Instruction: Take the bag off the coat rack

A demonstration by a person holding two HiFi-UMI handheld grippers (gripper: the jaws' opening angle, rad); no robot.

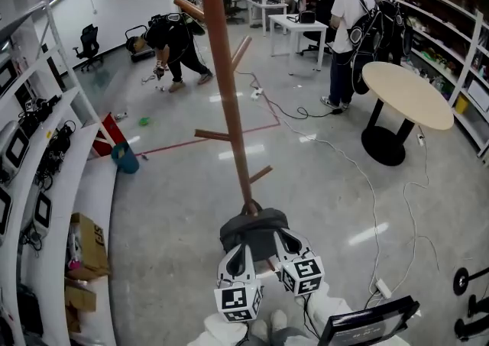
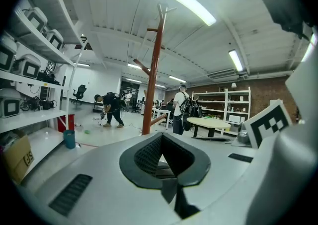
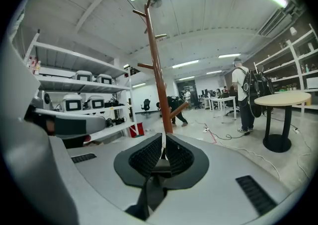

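Observation:
The brown coat rack (image 1: 229, 100) stands just ahead of me, and its pegs are bare in every view. At its foot a dark grey bag (image 1: 256, 228) hangs between my two grippers and hides the pole's base. My left gripper (image 1: 243, 249) and right gripper (image 1: 279, 234) sit side by side against the bag. In the left gripper view the jaws (image 2: 161, 157) are closed, with a dark strip of the bag (image 2: 176, 196) running out from them. The right gripper (image 3: 162, 157) looks the same, pinching a dark strap (image 3: 149, 194). Both views look up past the rack (image 2: 153, 80) (image 3: 159, 80).
White shelving with devices (image 1: 46, 176) and a cardboard box (image 1: 90, 241) line the left. A teal bin (image 1: 126, 160) stands nearby. A round table (image 1: 406, 92) is at the right. Cables (image 1: 374, 207) cross the floor. One person (image 1: 348, 31) stands and another (image 1: 176, 43) bends beyond the rack.

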